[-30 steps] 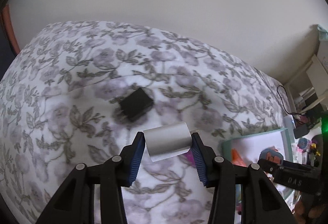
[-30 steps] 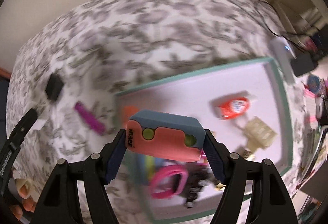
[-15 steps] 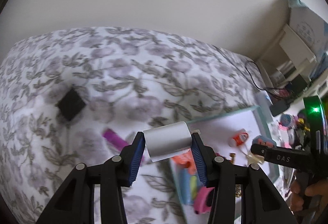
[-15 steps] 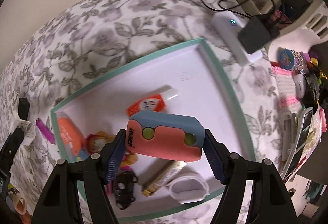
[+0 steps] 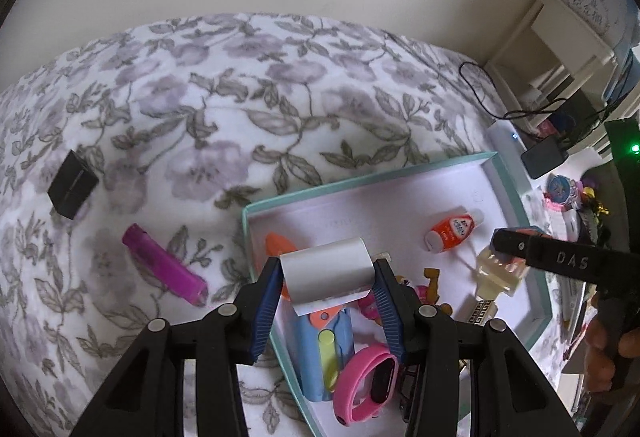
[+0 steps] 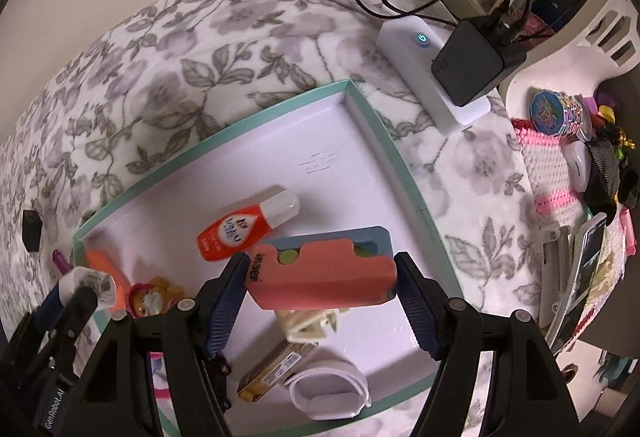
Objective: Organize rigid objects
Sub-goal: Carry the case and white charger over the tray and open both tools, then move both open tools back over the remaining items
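Left gripper (image 5: 329, 287) clamps silver cylinder (image 5: 326, 273) above teal-rimmed tray (image 6: 372, 117), near left edge. Right gripper (image 6: 320, 293) clamps coral-and-blue case (image 6: 324, 273) over tray middle. Lower each onto bare floor, clear of glue bottle (image 6: 240, 229), before opening jaws.

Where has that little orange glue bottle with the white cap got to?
The orange glue bottle lies on its side inside the teal-rimmed tray, near the middle in the right wrist view, just beyond the coral-and-blue case held in the right gripper.
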Demonstrator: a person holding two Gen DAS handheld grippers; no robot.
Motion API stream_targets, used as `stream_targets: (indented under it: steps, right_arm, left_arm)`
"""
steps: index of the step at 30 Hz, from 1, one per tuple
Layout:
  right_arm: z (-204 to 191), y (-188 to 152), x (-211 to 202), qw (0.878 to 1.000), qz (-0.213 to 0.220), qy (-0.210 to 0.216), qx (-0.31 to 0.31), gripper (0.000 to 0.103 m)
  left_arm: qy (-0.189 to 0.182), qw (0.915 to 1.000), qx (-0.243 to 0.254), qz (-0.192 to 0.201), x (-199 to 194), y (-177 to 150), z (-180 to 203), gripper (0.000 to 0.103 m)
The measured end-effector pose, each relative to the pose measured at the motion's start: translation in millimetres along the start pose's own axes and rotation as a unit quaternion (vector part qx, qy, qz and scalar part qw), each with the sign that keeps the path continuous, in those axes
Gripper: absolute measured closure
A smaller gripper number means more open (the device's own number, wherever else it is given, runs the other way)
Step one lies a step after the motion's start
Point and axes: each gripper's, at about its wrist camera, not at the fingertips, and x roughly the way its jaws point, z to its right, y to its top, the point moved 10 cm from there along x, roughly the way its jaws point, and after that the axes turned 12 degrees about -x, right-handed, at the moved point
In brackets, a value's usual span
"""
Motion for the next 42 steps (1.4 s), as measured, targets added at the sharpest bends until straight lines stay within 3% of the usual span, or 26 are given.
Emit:
stream_targets:
  steps: [15,17,19,23,29,32,34,37,42]
  right_arm:
    - [5,1,18,1.000,-0.003,0.017,0.019,0.029]
    - [4,1,18,1.000,-0.005,0.021,0.018,0.029]
    - [2,0,18,1.000,-0.006,0.023,0.016,0.029]
    - [5,2,19,1.000,-0.004,0.028,0.013,0.029]
    - [-2,7,9,1.000,0.008,0.025,0.002,0.021]
    - [-5,10,6,1.000,0.013,0.027,-0.002,0.021]
    - [-7,11,3,0.999,0.018,0.028,-0.003,0.015]
    - [-9,14,-2,0.999,0.032,0.025,-0.005,0.007]
    - [-14,16,-7,0.999,0.037,0.021,-0.010,0.007]
  left_arm:
    - [-0.004,1.0000,0.006,0.005,6,1,7,0.053]
    - [-0.006,0.9999,0.005,0.007,4,2,8,0.048]
    - [-0.009,0.9999,0.006,0.011,0,4,9,0.036]
    - [-0.011,0.9997,0.007,0.021,-8,8,11,0.034]
    - [-0.007,0.9994,0.005,0.034,-18,14,7,0.023]
    - [-0.003,0.9992,0.000,0.040,-20,17,3,0.012]
    - [0.007,0.9988,-0.007,0.048,-20,20,-4,0.000]
    - [0.025,0.9976,-0.016,0.062,-22,25,-16,0.000]
    - [0.033,0.9961,-0.040,0.071,-26,31,-33,0.000]
